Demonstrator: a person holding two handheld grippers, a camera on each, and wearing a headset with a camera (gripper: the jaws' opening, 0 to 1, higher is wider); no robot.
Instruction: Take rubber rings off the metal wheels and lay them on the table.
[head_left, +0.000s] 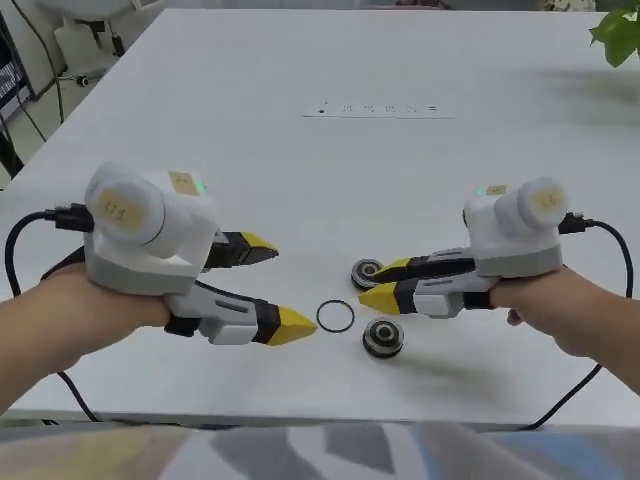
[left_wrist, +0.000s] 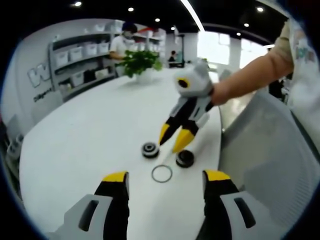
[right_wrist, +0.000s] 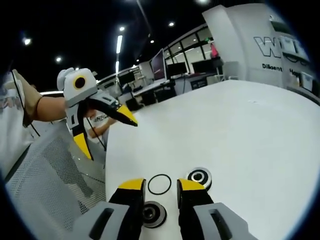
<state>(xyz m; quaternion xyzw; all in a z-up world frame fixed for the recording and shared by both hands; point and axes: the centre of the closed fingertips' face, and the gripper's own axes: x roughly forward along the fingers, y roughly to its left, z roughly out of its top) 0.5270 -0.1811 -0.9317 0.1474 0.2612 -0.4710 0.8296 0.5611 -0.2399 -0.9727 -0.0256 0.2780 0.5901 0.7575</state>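
The person holds both grippers low over the white table (head_left: 420, 190), tips facing each other. The left gripper (head_left: 277, 283) has its jaws spread wide and grips nothing. The right gripper (head_left: 379, 283) has its jaws only a little apart, and nothing is pinched between them either.

A loose rubber ring (head_left: 335, 316) lies flat on the table between the two grippers, just beside the left gripper's nearer jaw tip and touching neither. In the left gripper view it sits straight ahead, between the spread jaws.

Two metal wheels flank the right gripper's tips: the far wheel (head_left: 362, 272) is partly behind the upper jaw, and the near wheel (head_left: 383, 338) lies just below the lower jaw, close to the ring.
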